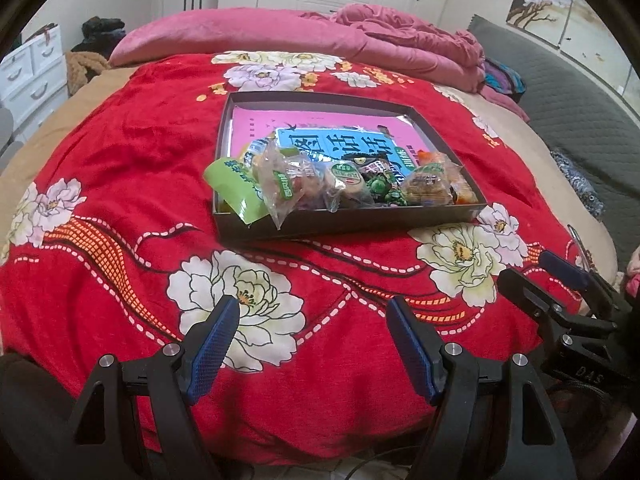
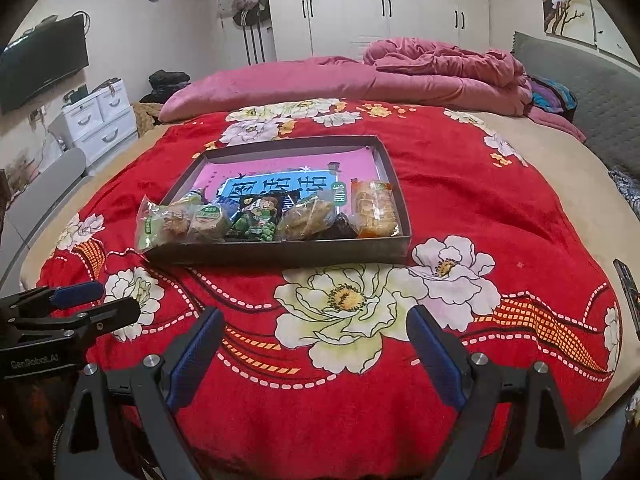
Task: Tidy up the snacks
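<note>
A shallow dark box (image 1: 344, 224) (image 2: 280, 254) with a pink printed bottom lies on the red flowered blanket. Several wrapped snacks are piled along its near side: a green packet (image 1: 236, 188) hangs over the left corner, clear-wrapped pastries (image 1: 288, 186) (image 2: 172, 220), a dark green pea bag (image 1: 384, 190) (image 2: 256, 216) and an orange-wrapped pack (image 2: 374, 208). My left gripper (image 1: 314, 312) is open and empty above the blanket, short of the box. My right gripper (image 2: 316, 322) is open and empty too, and shows at the right in the left wrist view (image 1: 560, 276).
The red blanket (image 1: 120, 160) covers a round bed. A pink quilt (image 2: 440, 68) is bunched at the far side by a grey headboard (image 2: 592, 92). White drawers (image 2: 100, 120) and a TV (image 2: 40, 64) stand at the left, wardrobes behind.
</note>
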`<state>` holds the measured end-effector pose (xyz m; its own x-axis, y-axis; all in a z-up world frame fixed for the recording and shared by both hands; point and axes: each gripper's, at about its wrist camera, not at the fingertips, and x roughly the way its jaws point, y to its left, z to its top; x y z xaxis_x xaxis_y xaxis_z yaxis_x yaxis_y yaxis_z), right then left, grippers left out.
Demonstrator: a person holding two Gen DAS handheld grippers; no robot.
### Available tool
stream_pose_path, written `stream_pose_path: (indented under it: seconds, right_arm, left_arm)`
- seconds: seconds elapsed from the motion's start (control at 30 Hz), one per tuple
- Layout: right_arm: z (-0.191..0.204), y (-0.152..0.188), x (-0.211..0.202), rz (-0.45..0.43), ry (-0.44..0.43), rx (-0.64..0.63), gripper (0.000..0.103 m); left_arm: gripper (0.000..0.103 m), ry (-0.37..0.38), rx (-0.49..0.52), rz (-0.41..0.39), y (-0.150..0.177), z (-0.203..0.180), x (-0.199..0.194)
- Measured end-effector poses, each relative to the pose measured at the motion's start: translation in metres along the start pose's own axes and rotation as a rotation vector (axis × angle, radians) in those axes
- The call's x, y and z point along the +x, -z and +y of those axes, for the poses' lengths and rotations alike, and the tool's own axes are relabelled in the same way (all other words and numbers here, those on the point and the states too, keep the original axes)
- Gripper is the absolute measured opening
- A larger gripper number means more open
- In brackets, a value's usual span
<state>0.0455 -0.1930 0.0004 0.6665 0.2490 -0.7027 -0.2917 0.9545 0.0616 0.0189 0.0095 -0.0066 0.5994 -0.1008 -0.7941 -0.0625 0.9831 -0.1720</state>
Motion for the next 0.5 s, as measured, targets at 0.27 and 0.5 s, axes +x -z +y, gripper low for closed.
stream_pose_path:
  seconds: [0.27, 0.5]
  right_arm:
    - [-0.0019, 0.0002, 0.0010, 0.001, 0.003, 0.002, 0.092]
    - [-0.0028, 0.0001, 0.0013, 0.000, 0.005, 0.002, 0.092]
  left_arm:
    - [0.077, -0.006, 0.004, -0.002, -0.0007, -0.0006, 0.0001]
    - [0.077, -0.015, 0.007, -0.003, -0.0006, -0.0005, 0.0005]
